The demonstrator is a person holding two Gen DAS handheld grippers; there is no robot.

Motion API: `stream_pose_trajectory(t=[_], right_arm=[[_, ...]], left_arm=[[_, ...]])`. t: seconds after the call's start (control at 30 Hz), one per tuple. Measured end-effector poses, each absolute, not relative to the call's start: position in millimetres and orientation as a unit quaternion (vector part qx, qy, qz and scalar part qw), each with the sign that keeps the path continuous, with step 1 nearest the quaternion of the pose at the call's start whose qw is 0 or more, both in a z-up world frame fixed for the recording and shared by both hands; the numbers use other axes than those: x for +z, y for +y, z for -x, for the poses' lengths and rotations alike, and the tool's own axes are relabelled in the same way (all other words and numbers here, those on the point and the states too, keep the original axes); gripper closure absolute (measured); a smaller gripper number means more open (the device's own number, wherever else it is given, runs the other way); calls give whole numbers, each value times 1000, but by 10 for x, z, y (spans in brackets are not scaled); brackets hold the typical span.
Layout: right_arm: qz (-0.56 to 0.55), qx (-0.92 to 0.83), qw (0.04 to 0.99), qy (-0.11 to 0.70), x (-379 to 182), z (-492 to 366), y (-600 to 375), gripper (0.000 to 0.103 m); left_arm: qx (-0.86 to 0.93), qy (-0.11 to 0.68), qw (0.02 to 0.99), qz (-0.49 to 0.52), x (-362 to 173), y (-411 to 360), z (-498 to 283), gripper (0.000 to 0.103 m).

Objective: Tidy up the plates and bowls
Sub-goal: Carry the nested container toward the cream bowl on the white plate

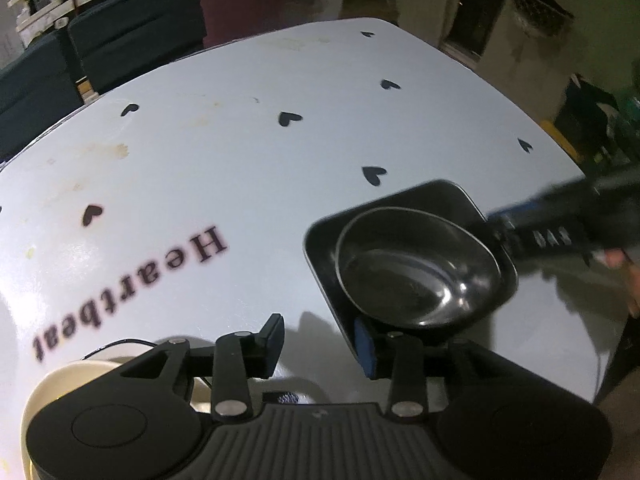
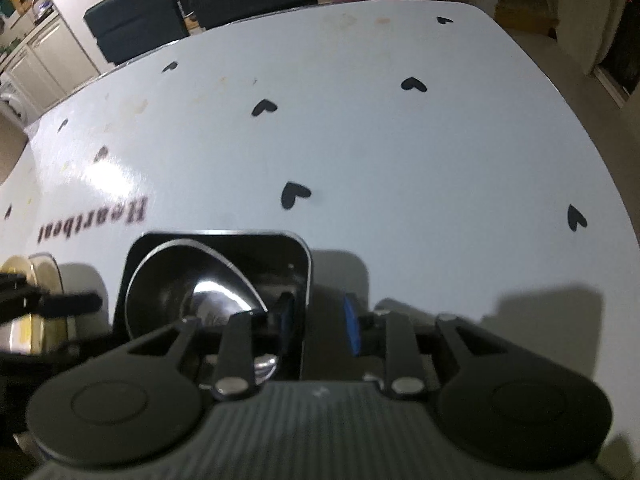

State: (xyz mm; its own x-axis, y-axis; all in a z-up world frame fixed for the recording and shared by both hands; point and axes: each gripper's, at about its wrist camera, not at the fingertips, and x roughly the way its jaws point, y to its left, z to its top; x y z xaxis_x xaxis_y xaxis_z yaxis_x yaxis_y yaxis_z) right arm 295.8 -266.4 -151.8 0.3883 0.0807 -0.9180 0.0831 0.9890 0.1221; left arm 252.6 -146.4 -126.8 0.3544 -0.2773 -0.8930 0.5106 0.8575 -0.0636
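Nearest us, our left tongs [image 1: 318,344] stand apart at the near rim of the black square plate [image 1: 320,252]. Our right tongs [image 2: 320,326] stand apart astride its right rim, pads not pressing. We judge it stiff, light and slick, so grip the rim. Inside sits a steel bowl [image 1: 416,272]. Beyond spreads the white desk [image 1: 280,160].
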Motion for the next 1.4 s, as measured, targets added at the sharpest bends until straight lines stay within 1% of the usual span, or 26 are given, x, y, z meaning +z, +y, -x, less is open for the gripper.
stream_pose_trajectory(t=[0.17,0.23,0.27,0.3,0.37,0.4,0.47,0.5,0.57,0.67,0.73,0.83,1.0,1.27,1.4], right_arm=[[-70,12,826,559,-1501,-2882,-2654,71],[-70,17,826,559,-1485,-2860,-2656,73],[-72,21,826,558,-1491,-2863,-2666,80],[-77,26,827,557,-1489,-2857,-2677,85],[-91,31,828,552,-1470,-2844,-2707,91],[-95,32,830,549,-1461,-2839,-2718,94],[-101,34,832,545,-1447,-2832,-2732,95],[-104,34,832,544,-1444,-2832,-2735,96],[-103,35,833,542,-1439,-2829,-2727,96],[-99,37,834,541,-1462,-2828,-2719,96],[-98,42,836,538,-1479,-2826,-2725,96],[-102,56,839,532,-1546,-2820,-2765,96],[-120,70,838,528,-1574,-2806,-2846,96],[-156,96,838,515,-1621,-2764,-3038,96],[-168,104,832,519,-1640,-2755,-3086,95]], left_arm=[[-223,516,822,-90,-1298,-1457,-2609,64],[-222,520,821,-81,-1325,-1449,-2629,65],[-221,523,819,-76,-1336,-1441,-2638,65],[-221,526,818,-70,-1344,-1434,-2645,67],[-223,533,814,-52,-1349,-1418,-2661,73],[-223,536,813,-46,-1350,-1416,-2663,75],[-226,540,810,-39,-1348,-1418,-2658,80],[-226,541,809,-37,-1347,-1421,-2654,81],[-228,543,808,-32,-1348,-1424,-2646,86],[-231,550,802,-22,-1371,-1423,-2648,89],[-230,553,801,-14,-1390,-1416,-2652,90],[-234,554,799,-5,-1398,-1413,-2656,95],[-231,555,799,14,-1424,-1369,-2660,95],[-229,561,792,75,-1473,-1227,-2682,95],[-233,556,795,63,-1473,-1254,-2670,95]])
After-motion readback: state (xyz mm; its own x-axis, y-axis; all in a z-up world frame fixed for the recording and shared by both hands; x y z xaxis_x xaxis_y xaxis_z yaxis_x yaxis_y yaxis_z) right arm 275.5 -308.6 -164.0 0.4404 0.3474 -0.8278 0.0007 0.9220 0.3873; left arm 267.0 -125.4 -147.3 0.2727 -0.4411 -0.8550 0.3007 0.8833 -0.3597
